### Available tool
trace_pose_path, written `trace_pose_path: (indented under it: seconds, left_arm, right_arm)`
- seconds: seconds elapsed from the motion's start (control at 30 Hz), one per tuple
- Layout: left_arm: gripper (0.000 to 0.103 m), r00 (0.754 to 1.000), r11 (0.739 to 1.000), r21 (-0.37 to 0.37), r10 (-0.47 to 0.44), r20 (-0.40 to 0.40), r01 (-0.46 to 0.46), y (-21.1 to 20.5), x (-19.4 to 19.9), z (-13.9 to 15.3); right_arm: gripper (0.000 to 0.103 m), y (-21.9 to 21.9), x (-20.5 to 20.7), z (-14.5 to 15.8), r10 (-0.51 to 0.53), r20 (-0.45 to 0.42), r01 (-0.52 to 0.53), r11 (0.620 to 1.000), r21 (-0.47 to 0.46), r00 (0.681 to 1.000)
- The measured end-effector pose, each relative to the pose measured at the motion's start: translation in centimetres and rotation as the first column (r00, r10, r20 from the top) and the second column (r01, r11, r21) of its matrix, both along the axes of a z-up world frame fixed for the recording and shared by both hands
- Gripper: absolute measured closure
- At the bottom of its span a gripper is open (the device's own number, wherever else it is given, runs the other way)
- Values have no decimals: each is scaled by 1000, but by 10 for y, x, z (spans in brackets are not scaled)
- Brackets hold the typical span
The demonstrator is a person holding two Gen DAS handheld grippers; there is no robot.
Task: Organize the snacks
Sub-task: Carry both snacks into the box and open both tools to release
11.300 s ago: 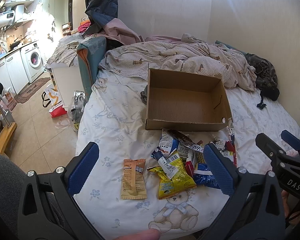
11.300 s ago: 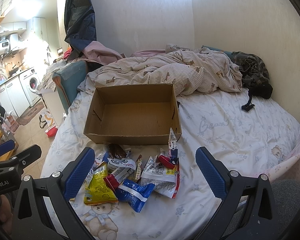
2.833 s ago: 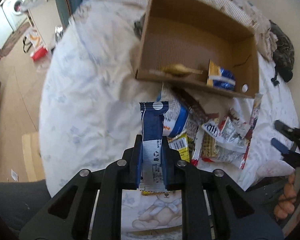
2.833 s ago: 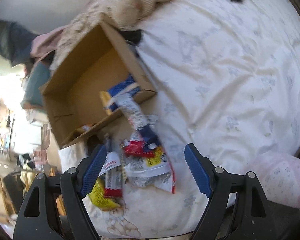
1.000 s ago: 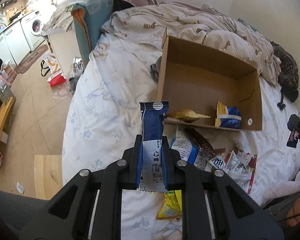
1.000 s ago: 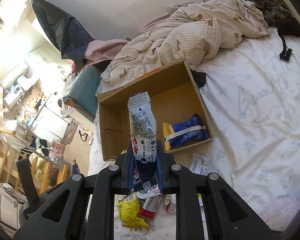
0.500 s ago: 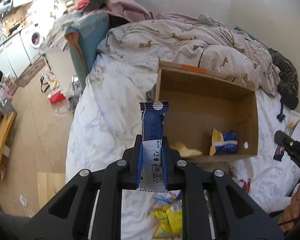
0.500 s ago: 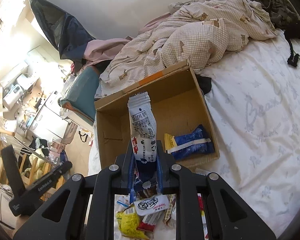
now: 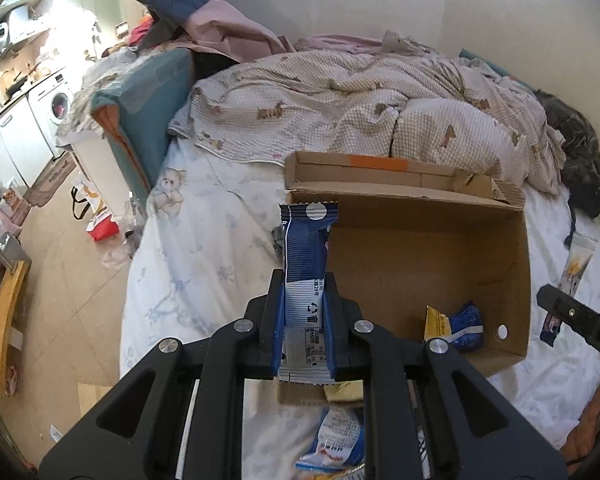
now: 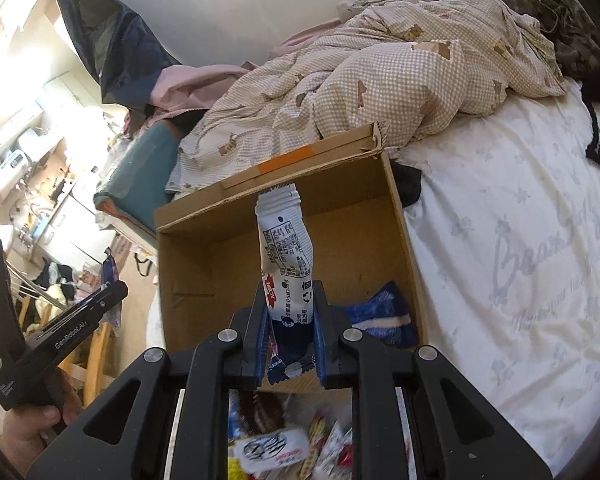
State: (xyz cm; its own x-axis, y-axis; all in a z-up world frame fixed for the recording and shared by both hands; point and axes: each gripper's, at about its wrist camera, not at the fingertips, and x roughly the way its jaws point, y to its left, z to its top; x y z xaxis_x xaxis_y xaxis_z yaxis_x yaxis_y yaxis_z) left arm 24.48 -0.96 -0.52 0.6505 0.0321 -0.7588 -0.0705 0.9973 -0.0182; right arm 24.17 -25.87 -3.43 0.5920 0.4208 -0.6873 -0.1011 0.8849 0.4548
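My left gripper (image 9: 305,332) is shut on a dark blue and white snack bar (image 9: 305,256) and holds it upright above the near left corner of the open cardboard box (image 9: 508,280). My right gripper (image 10: 289,338) is shut on a white snack packet (image 10: 286,256), upright over the box (image 10: 188,264) near its front wall. A blue and yellow packet (image 9: 458,324) lies inside the box; it also shows in the right wrist view (image 10: 380,316). A pile of loose snacks (image 10: 284,448) lies on the bed in front of the box.
The box sits on a white patterned bedsheet (image 10: 520,260). A crumpled checked quilt (image 9: 360,104) lies behind it. A teal cushion (image 9: 148,120) stands at the bed's left edge, with floor and a washing machine (image 9: 58,104) beyond.
Both grippers have moved forward and closer to the box, each still holding its snack. The box now fills more of both views.
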Motion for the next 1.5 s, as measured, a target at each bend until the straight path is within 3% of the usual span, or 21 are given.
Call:
trace_pose_path:
  seconds: [0.47,0.93,1.17,1.23,1.3,1.4,1.43,1.5]
  left_arm:
    - [89,994,996,6,-89,-67,90,-26,22,-40]
    - [88,988,991,11,-134,-80,136,-38,25,-46]
    - [88,989,993,-30,-115,-88,113,-32,25,-46]
    - [81,990,993,-38,-113,-89,110,-30,25,-45]
    - [56,991,995,-33,-101,-87,99,-29,24,-44]
    - [35,994,996,-19,-87,-60,86,-28,22,-39]
    - [31,995,996,-20,-85,-52,84,-28,21,-37]
    - [22,997,997,-22,-73,-30,72,-26,20,-33]
  right_arm:
    - [84,9,29,-38,-1,-143,-7,998,-60,990]
    - [81,2,32,-53,-29,-218,18,998,-53,975]
    - [80,-3,33,-54,-51,-229,45,998,-32,972]
    - [80,-3,34,-56,-58,-238,49,998,-42,970]
    - [80,-4,34,-57,-59,-246,53,998,-32,968]
    - [79,-3,34,-56,-58,-243,52,998,-29,968]
    - [75,-2,33,-55,-57,-240,52,998,-29,969]
    - [53,-2,33,-53,-62,-232,57,998,-27,971]
